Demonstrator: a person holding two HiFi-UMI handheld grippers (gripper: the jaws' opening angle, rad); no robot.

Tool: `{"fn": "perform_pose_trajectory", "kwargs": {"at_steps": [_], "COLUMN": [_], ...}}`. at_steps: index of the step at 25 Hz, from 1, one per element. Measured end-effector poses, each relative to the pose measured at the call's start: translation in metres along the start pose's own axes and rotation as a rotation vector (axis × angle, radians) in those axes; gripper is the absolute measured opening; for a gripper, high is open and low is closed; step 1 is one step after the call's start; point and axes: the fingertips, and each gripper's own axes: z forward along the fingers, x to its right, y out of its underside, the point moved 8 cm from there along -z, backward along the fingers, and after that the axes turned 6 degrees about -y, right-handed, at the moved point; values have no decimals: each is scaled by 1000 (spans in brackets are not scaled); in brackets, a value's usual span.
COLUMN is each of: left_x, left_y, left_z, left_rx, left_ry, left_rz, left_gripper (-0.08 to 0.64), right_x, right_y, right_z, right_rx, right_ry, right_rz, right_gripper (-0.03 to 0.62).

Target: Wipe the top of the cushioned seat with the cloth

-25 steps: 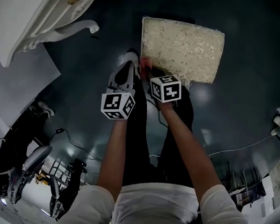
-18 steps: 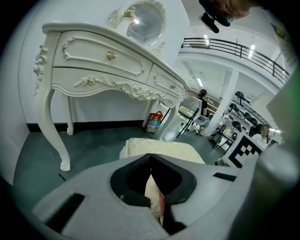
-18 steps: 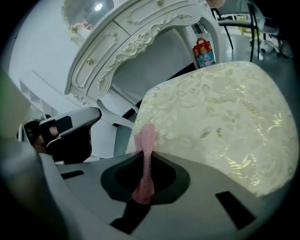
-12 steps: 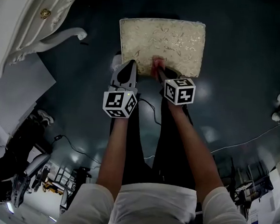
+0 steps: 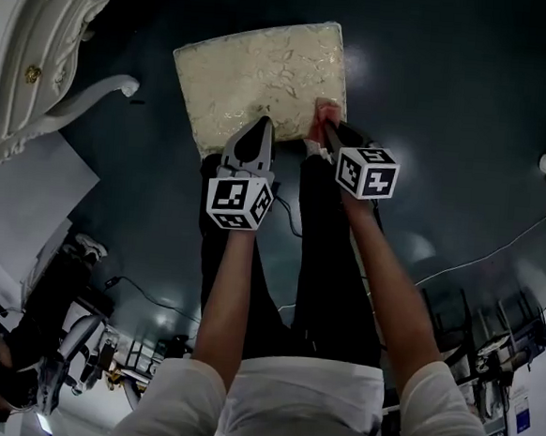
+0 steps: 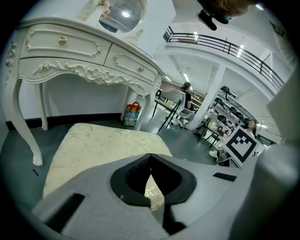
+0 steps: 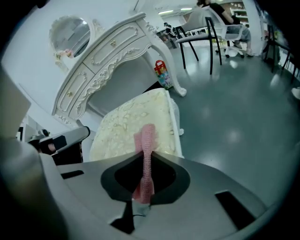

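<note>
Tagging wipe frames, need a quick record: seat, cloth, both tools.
seat: cream patterned cushion top, beside the white dressing table
cloth: pink, at the seat's near right corner
right tool: shut on cloth
left tool: shut, empty, tip over the seat's near edge
cloth-seat contact: cannot tell

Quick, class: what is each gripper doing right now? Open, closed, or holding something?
Left gripper: jaws closed, holding nothing.
Right gripper: jaws closed on the pink cloth.
</note>
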Motion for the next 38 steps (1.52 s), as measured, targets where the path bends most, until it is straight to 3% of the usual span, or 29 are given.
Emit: {"fn": "perform_pose_trajectory", "kwargs": {"at_steps": [5, 11, 15, 21, 30, 34, 38], "left_x": [14, 6, -4, -45, -134, -163, -180], "left_y": [1, 2, 1, -2, -5, -3, -2], "left_z": [10, 5, -9, -36, -94, -112, -121], "left_rx": [3, 8, 23, 39, 74, 77, 80], "left_ry": [9, -16, -37, -100, -241, -274, -284], "left_rz": [7, 1, -12, -41, -92, -108, -115], "left_gripper": [12, 12, 12, 12, 12, 12, 12], "right_x": [28, 51, 37, -40, -175, -217, -229], "right_y": [0, 3, -3, -3, 37, 55, 68], "right_z": [-15, -10, -18, 5, 104, 141, 167], "right_rx": [5, -39, -22, 9, -165, -259, -354], "right_ry": [132, 161, 183, 33, -223, -245, -197], "right_rz": [-33, 1, -10, -50, -121, -202, -223], "right_gripper": [29, 29, 29, 29, 29, 29, 29]}}
